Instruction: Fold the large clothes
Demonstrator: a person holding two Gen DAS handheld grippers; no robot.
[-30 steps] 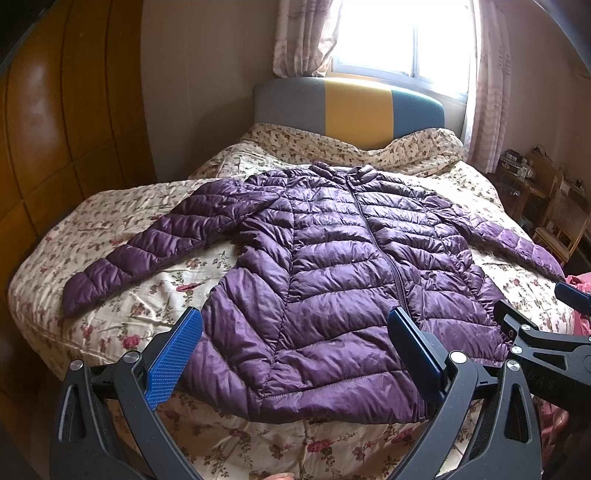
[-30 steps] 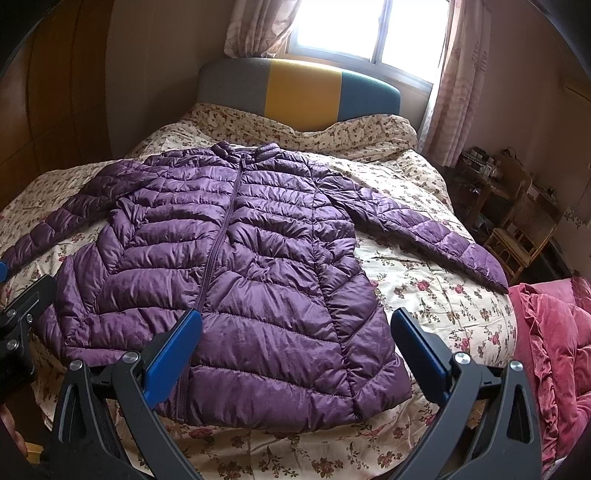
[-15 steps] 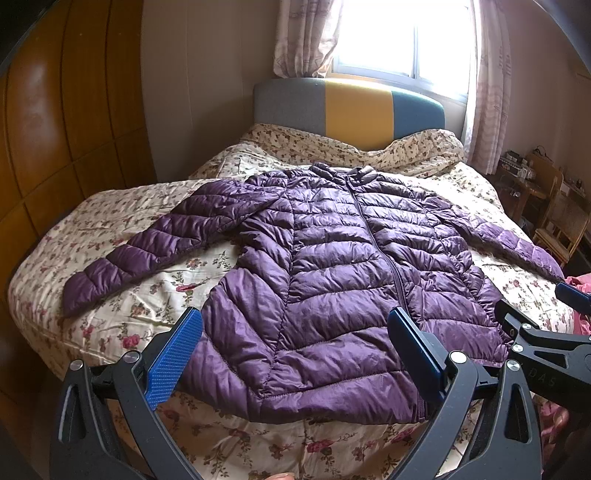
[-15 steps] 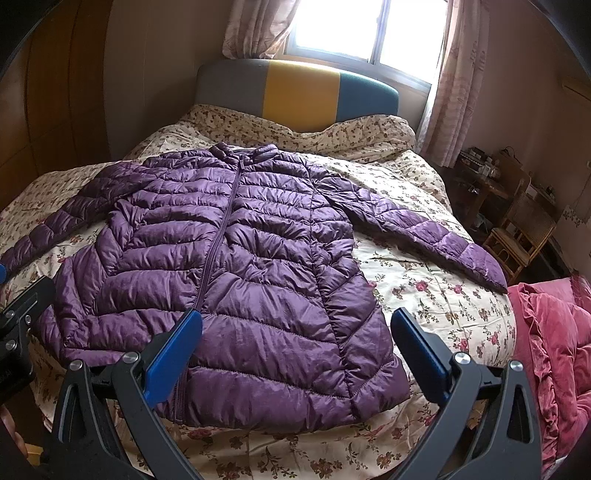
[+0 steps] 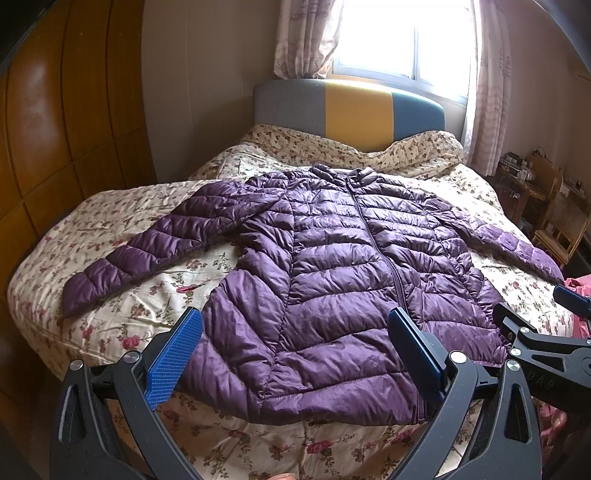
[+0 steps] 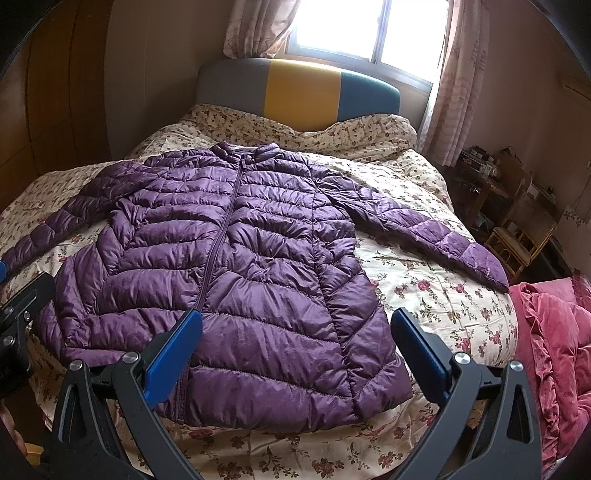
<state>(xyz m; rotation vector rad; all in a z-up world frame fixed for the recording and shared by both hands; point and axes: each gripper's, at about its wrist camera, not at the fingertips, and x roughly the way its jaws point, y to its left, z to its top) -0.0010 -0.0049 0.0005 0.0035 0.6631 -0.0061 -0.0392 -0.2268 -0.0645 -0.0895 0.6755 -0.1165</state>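
**Home bedroom**

Bed under cream floral quilt (image 6: pixel 424 280); padded grey, yellow and teal headboard (image 6: pixel 299 94) at its far end. Beyond headboard: bright window (image 6: pixel 369 26), patterned pink curtains (image 6: pixel 458 85). Right of bed: wooden chair (image 6: pixel 524 229). Left: brown wood-panelled wall (image 5: pixel 55 122).

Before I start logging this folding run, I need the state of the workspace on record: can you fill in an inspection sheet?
Surface: bed with a cream floral quilt, rumpled near the headboard.
Job's things: purple quilted puffer jacket lying flat, front up, zipped, both sleeves spread outward, not yet folded.
Clutter: crumpled pink velvet blanket at the bed's right edge.
Grippers: left tool open, over the hem, holding nothing; right tool open, over the hem, holding nothing.
Cables: nothing seen.
Surroundings: grey, yellow and teal padded headboard, bright curtained window, wooden wardrobe panels, cluttered wooden furniture on the right.
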